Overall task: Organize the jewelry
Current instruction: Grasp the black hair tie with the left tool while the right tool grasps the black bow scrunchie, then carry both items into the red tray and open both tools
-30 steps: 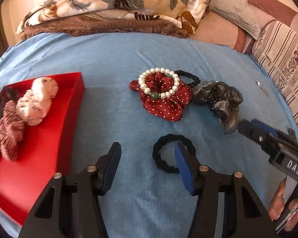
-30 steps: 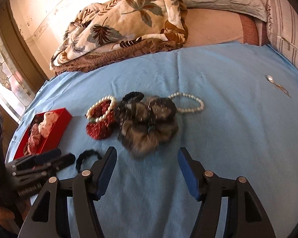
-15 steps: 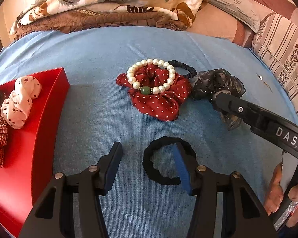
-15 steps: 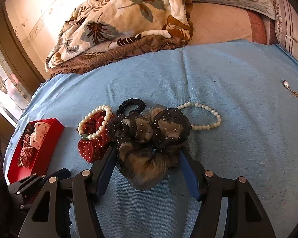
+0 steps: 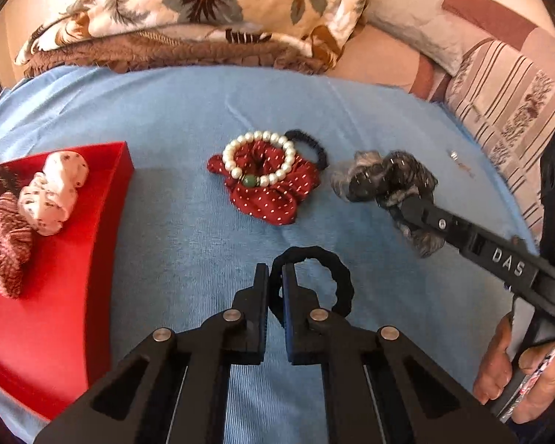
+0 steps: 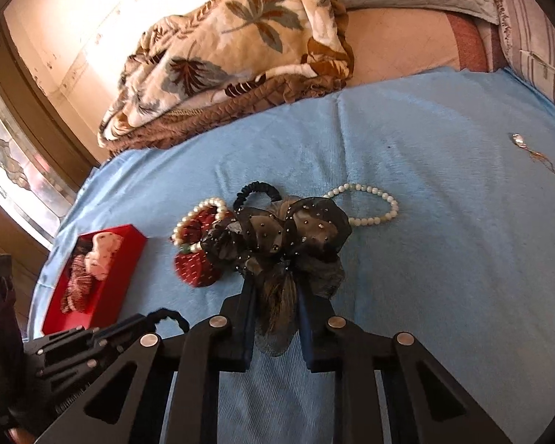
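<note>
Left wrist view: the left gripper [image 5: 274, 277] has just closed, and its jaws now pinch one side of the black hair tie [image 5: 314, 277]; the rest of the loop lies to the right of the fingers over the blue bedspread [image 5: 174, 118]. The red tray [image 5: 74, 277] sits at the left edge of the bedspread and holds a white dotted scrunchie [image 5: 53, 196] and a red checked scrunchie [image 5: 9, 248]. Beyond the gripper, a pearl bracelet [image 5: 259, 157] with one green bead rests on top of a red dotted scrunchie [image 5: 273, 194]. A second black hair tie [image 5: 310, 146] touches its far side.

Right wrist view: the right gripper [image 6: 277, 292] has just closed as well. Its jaws clamp the lower tail of the sheer black scrunchie [image 6: 288, 236], which spreads above the fingertips. A second pearl bracelet [image 6: 370, 203] lies flat behind it. A small pendant [image 6: 520, 140] lies well apart, near the right edge. A leaf-patterned blanket [image 6: 240, 48] is bunched at the head of the bed.
</note>
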The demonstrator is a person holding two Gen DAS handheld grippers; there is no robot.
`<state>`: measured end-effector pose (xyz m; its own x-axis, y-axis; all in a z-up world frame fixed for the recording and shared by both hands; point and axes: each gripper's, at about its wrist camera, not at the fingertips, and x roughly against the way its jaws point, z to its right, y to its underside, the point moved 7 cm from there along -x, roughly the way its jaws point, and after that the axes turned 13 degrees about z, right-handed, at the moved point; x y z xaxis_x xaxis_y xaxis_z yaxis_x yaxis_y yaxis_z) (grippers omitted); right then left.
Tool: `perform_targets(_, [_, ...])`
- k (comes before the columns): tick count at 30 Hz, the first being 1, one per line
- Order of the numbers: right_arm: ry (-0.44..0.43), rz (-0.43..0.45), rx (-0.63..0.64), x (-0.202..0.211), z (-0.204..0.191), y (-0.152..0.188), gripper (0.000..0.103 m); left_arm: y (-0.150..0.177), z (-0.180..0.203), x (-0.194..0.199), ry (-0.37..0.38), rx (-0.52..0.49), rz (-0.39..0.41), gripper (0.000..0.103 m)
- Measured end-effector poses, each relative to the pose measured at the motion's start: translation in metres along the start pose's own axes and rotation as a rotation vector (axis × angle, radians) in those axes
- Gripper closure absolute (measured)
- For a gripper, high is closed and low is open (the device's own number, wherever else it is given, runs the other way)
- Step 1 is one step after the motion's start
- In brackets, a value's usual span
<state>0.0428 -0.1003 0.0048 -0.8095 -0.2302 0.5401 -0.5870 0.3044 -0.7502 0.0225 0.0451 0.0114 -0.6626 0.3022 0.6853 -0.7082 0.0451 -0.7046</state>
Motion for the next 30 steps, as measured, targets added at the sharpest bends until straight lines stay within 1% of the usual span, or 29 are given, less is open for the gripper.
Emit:
perform_targets(3, [-0.009, 0.011, -0.017, 0.021, 0.0, 0.003, 0.082, -0.003, -0.002, 0.021, 0.012, 0.028, 0.026, 0.096])
perform_targets(7, [-0.02, 0.02, -0.025, 0.043, -0.004, 0.007, 0.082, -0.003, -0.014, 0.051, -0.002, 0.069, 0.069, 0.096])
perform_targets(11, [-0.049, 0.026, -0.002, 0.063, -0.021, 0.012, 0.082, 0.002, -0.039, 0.082, -0.06, 0.107, 0.111, 0.096])
perform_targets(13, [-0.068, 0.022, 0.019, 0.068, -0.034, 0.015, 0.082, 0.005, -0.06, 0.097, -0.103, 0.139, 0.134, 0.096])
perform_targets(17, [-0.121, 0.008, 0.083, 0.072, -0.074, 0.02, 0.082, 0.012, -0.115, 0.126, -0.207, 0.213, 0.159, 0.096])
perform_targets(19, [-0.145, 0.0, 0.111, 0.071, -0.093, 0.024, 0.082, 0.019, -0.149, 0.138, -0.269, 0.261, 0.165, 0.096])
perform_targets(21, [-0.181, -0.012, 0.151, 0.067, -0.119, 0.029, 0.082, 0.026, -0.175, 0.146, -0.313, 0.3, 0.167, 0.096])
perform_targets(25, [-0.242, -0.046, 0.226, 0.056, -0.168, 0.042, 0.082, 0.037, -0.209, 0.151, -0.365, 0.342, 0.154, 0.096])
perform_targets(30, [-0.293, -0.082, 0.334, 0.035, -0.224, 0.057, 0.082, 0.042, -0.245, 0.146, -0.431, 0.338, 0.123, 0.096])
